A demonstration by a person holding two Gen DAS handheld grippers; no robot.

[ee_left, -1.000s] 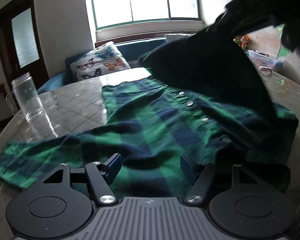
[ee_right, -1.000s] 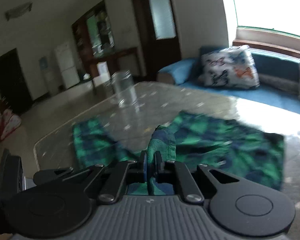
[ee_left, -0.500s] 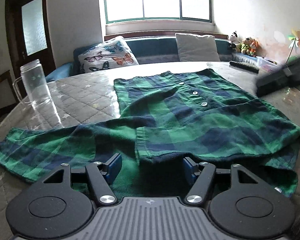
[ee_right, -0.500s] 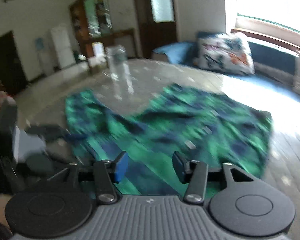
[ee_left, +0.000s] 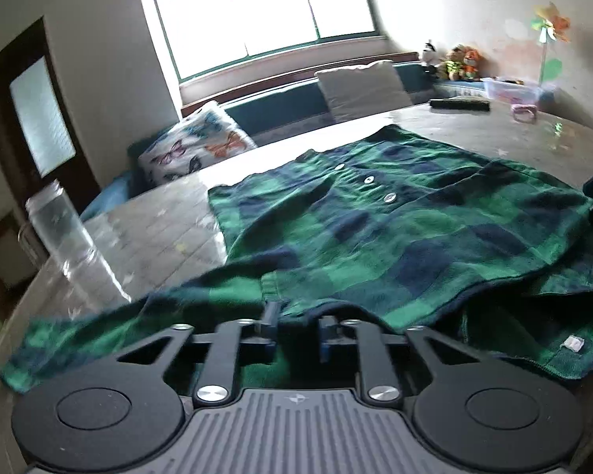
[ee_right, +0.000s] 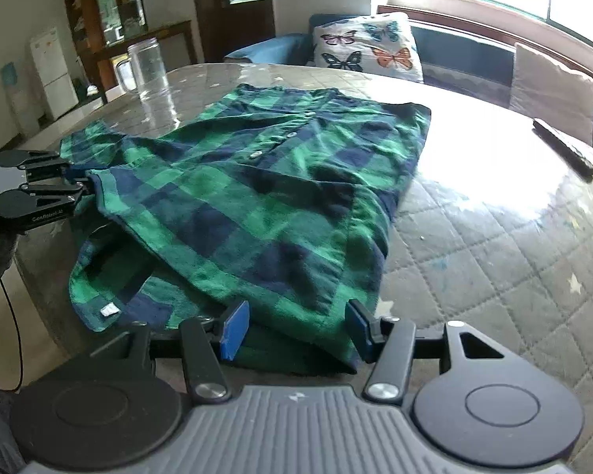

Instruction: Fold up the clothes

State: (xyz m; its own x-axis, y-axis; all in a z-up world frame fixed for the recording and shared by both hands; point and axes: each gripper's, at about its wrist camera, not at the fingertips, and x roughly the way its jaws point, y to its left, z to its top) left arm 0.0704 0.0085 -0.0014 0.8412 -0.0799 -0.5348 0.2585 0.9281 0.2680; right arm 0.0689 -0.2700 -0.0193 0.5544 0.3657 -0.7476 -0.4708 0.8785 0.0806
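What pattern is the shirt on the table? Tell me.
The shirt is a green and navy blue check with small white buttons, clearest in the right wrist view.

Bright daylight pours through a wide green-framed window (ee_left: 272,12) set in a pale wall, glaring off the quilted, glass-topped table (ee_right: 494,237) below. Under the sill runs a dark teal bench seat (ee_right: 466,55) with a butterfly-print pillow (ee_right: 365,45) and a plain beige cushion (ee_left: 361,89), and small stuffed toys (ee_left: 460,64) and a paper pinwheel (ee_left: 549,23) sit in the far corner. A dark wooden door with a frosted pane (ee_left: 39,118) stands left of the window; the right wrist view also shows a dark glass-fronted cabinet (ee_right: 110,12) and a white refrigerator (ee_right: 53,73).
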